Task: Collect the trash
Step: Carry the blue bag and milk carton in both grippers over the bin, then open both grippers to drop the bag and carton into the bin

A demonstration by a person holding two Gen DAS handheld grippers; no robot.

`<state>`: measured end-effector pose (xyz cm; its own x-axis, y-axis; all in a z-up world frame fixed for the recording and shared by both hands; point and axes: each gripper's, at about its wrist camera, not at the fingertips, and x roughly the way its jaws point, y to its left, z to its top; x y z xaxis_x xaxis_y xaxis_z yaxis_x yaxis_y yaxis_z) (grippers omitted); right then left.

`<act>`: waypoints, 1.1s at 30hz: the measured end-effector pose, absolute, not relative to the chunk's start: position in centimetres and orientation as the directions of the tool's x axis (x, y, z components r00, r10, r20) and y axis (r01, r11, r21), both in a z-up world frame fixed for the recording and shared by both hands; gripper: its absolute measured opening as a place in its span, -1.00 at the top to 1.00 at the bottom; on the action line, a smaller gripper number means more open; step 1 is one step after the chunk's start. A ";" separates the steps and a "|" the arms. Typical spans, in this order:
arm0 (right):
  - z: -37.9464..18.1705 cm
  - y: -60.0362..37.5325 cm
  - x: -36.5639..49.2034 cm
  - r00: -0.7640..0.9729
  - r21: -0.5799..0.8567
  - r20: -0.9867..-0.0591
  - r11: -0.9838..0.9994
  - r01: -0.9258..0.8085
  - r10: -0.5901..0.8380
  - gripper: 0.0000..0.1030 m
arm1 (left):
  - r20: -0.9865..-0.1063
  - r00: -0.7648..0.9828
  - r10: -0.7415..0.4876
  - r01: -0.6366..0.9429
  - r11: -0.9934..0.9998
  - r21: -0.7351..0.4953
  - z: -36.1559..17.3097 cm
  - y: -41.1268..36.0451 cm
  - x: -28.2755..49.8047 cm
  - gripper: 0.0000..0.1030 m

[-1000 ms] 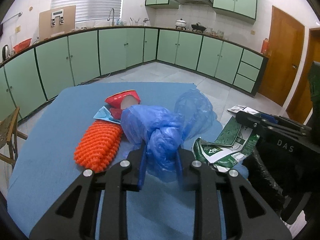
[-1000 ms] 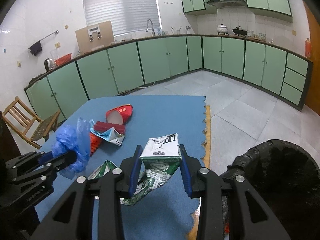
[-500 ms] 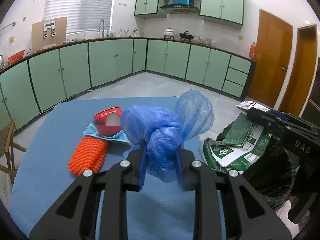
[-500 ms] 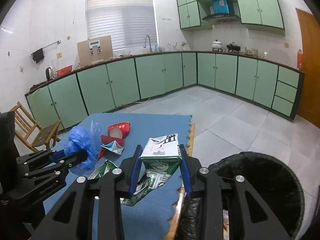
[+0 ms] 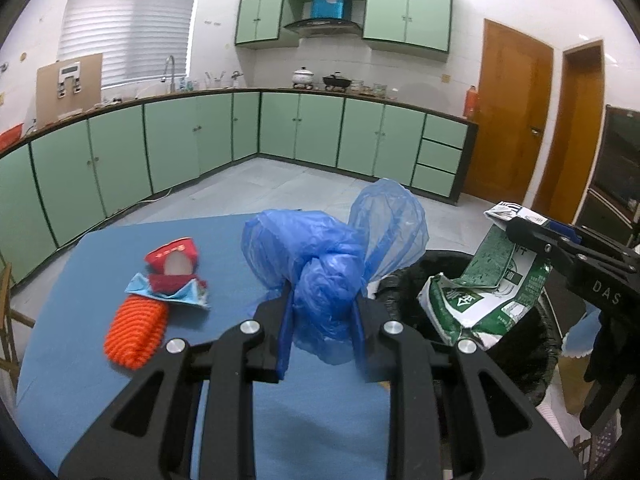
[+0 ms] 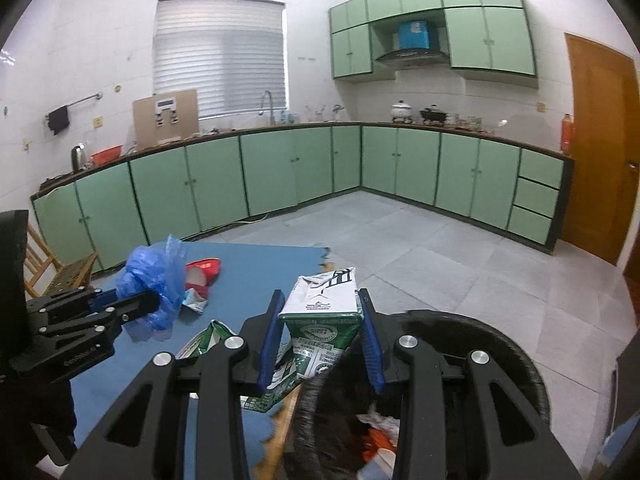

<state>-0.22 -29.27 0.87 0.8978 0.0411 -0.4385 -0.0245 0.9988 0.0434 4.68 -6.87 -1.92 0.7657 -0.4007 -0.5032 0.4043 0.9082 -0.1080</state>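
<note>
Left wrist view: left gripper (image 5: 322, 332) clamped on knotted blue plastic bag (image 5: 324, 264), bag bulging up between and above the blue pads, raised over the blue mat (image 5: 80, 360) just beside the black trash bin (image 5: 516, 360). Right wrist view: right gripper (image 6: 322, 344) squeezing a green-and-white milk carton (image 6: 324, 312) between its pads, carton upright, at the near rim of the bin, with red and orange scraps left on the mat beyond

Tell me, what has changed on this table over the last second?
Both claws lifted their loads and carried them toward the black bin: the left claw with the blue plastic bag, the right claw with the green carton, now over the bin's rim. Neither let go. The orange scrubber and red wrapper stayed put.
</note>
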 end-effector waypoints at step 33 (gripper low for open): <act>-3.5 -43.4 -5.1 0.845 0.039 -0.493 0.965 0.260 -0.208 0.31 | -0.554 0.611 -0.566 0.629 0.771 -0.094 -6.7 -24.5 4.2 0.55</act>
<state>-5.14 -43.36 -3.51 0.8446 -0.2078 -0.4934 0.2601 0.9648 0.0389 4.17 -24.47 -6.73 0.6107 -0.5660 -0.5538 0.6293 0.7714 -0.0944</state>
